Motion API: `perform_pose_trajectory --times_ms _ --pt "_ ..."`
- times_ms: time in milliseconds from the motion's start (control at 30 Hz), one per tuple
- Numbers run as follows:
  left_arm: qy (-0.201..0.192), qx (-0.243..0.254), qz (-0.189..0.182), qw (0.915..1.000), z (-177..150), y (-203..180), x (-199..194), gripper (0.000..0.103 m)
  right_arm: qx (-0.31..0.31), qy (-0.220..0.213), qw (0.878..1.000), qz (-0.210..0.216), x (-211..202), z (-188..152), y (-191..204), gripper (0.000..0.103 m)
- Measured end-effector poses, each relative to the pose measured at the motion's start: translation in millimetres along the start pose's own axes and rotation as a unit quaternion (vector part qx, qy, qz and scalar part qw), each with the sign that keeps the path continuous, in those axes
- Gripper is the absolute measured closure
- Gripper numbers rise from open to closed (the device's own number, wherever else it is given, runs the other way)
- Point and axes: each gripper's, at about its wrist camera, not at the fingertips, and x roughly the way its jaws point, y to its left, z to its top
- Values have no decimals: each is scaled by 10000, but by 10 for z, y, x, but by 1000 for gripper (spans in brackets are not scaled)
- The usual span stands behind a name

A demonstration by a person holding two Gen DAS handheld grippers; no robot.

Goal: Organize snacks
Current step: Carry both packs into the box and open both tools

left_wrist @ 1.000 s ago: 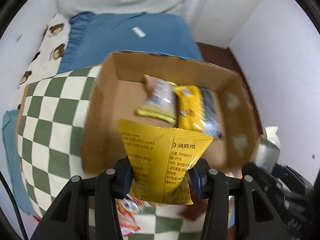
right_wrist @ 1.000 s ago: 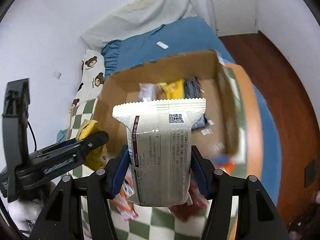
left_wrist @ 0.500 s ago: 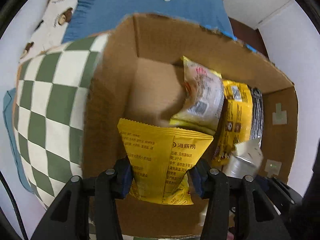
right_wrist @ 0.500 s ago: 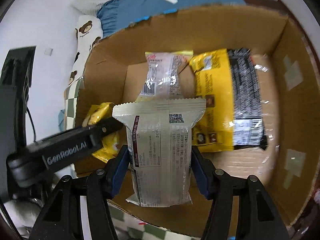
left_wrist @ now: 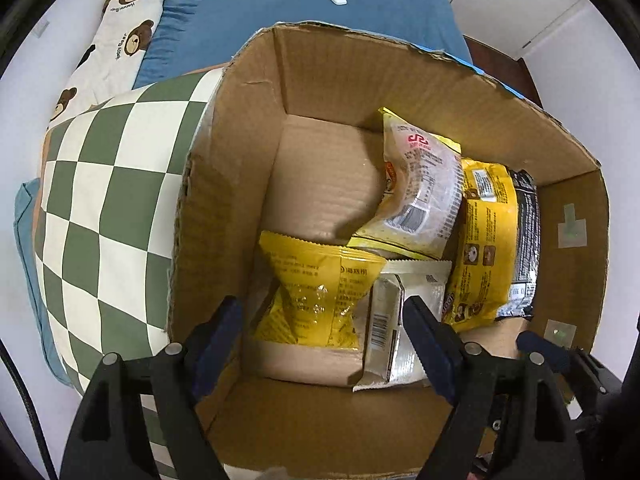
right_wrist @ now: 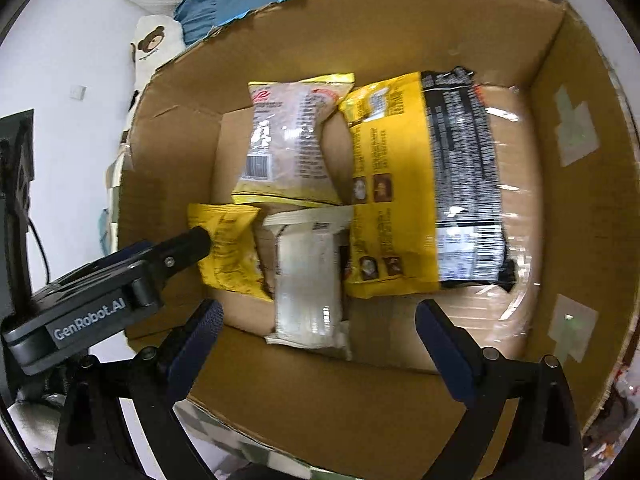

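While both grippers hang over the open cardboard box (left_wrist: 224, 184), every snack pack in view lies on its floor and neither tool holds anything. At the far left of the left wrist view, a green-and-white checkered cloth (left_wrist: 100, 208) lies just beside the box's outer wall, with a bear-print pillow (left_wrist: 120, 36) and a blue bedsheet (left_wrist: 320, 28) beyond it.

The left gripper (left_wrist: 322, 322) has its jaws spread wide, with the small yellow pouch (left_wrist: 316, 292) lying free on the box floor in the gap between them, touching neither finger as far as can be seen. Just to the right of that pouch lies the white packet (left_wrist: 404, 320), its long side against the pouch; the gripper's right finger crosses in front of its edge. Behind these two, a clear-and-yellow bag (left_wrist: 420, 196) leans toward the back wall. Furthest right, the large yellow-and-black bag (left_wrist: 492, 248) stretches front to back, close to the right wall.

In the right wrist view the same row reads left to right: small yellow pouch (right_wrist: 232, 252), white packet (right_wrist: 308, 280), large yellow-and-black bag (right_wrist: 424, 200), with the clear-and-yellow bag (right_wrist: 292, 144) behind. The right gripper (right_wrist: 316, 340) is also wide apart and empty, the white packet lying loose ahead of its fingers. The left gripper's finger (right_wrist: 176, 252) reaches in from the left, its tip at the yellow pouch; contact cannot be judged.
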Motion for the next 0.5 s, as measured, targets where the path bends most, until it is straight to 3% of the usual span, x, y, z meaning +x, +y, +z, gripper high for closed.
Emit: perform_pose_trajectory --times_ms 167,500 --pt "-170 133 25 9998 -90 -73 -127 22 -62 -173 9990 -395 -162 -52 -57 4" --pt "-767 382 -54 9963 -304 -136 -569 22 -274 -773 9936 -773 -621 -242 -31 4"
